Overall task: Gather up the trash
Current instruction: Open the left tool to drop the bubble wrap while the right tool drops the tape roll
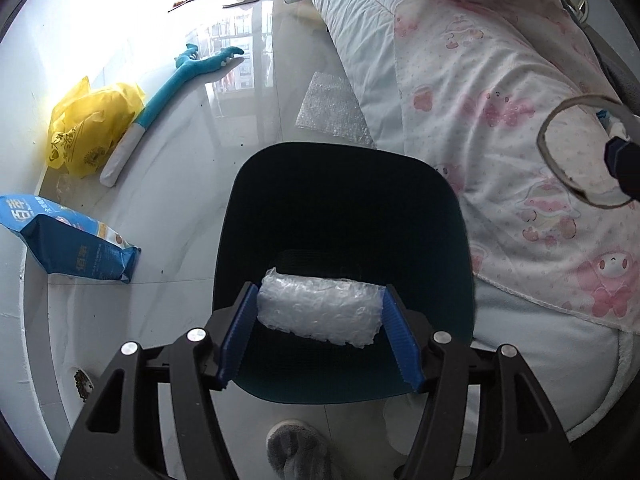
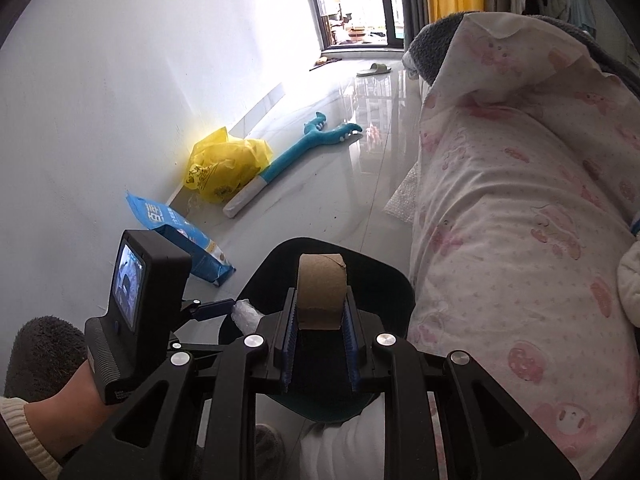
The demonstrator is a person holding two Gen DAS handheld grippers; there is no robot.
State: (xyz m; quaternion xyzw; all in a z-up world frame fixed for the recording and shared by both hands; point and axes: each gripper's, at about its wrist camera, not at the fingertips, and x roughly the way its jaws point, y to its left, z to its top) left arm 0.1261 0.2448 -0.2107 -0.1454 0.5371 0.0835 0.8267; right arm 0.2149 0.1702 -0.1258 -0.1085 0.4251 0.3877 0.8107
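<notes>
A bed point(image 1: 360, 40) under a pink-printed quilt point(image 1: 500, 120) fills the right side; beside it on the tiled floor point(image 1: 180, 200) stands one dark bin point(image 1: 344, 208), open mouth up. One left gripper point(image 1: 320, 312) hangs over the bin, its jaws half spread and clamped on the ends of a single bubble-wrap roll point(image 1: 320, 308), whose long axis lies crosswise between the pads. One right gripper point(image 2: 320, 320), jaws narrow, pinches one cardboard tube point(image 2: 321, 292), its axis running crosswise too, curved side facing forward above the bin. By the wall lie one yellow bag point(image 1: 92, 128), one blue pouch point(image 1: 68, 240), one teal plush toy point(image 1: 168, 92). A second bubble-wrap sheet point(image 1: 332, 108) lies flat by the bed.
</notes>
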